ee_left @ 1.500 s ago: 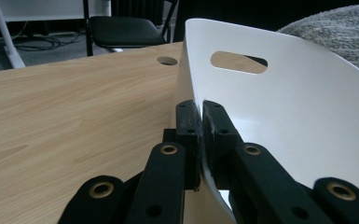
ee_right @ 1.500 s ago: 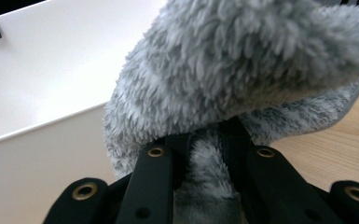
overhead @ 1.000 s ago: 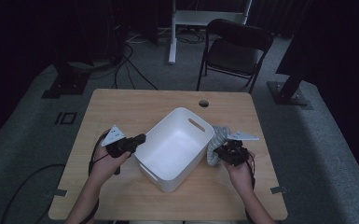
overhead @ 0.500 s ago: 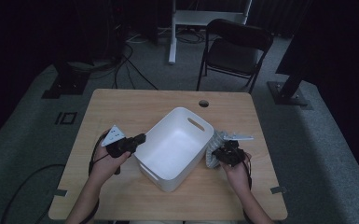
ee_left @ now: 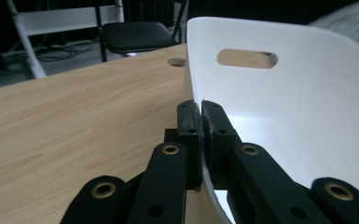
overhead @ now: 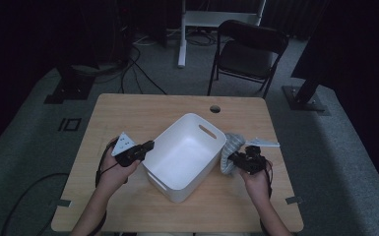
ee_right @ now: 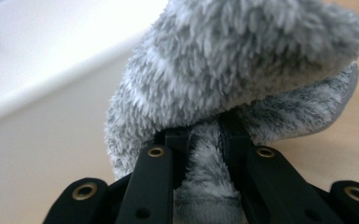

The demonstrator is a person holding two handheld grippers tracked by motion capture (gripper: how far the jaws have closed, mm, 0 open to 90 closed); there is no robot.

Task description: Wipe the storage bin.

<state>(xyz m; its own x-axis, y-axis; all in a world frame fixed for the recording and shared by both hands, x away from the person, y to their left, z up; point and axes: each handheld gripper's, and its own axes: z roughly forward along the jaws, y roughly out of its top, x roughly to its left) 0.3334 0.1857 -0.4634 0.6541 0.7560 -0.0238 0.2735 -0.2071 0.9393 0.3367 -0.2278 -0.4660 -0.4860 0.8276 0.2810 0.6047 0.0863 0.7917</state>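
From above, the white bin (overhead: pixel 187 155) sits mid-worktop (overhead: pixel 128 113); your left tool (overhead: pixel 147 146) meets its rim, your right tool (overhead: pixel 234 158) the grey fuzzy cloth (overhead: pixel 230 150) beside it. Left gripper view: you pinch the bin's wall. Right gripper view: you pinch the cloth.

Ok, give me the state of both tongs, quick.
Left tongs: shut on the bin wall.
Right tongs: shut on the grey sock.

I can read no text, label, brand, number or sign here, neither on the white plastic bin (overhead: pixel 187 156) that my left tongs pinch, nor on the fluffy grey cloth (ee_right: pixel 242 84) in my right tongs.
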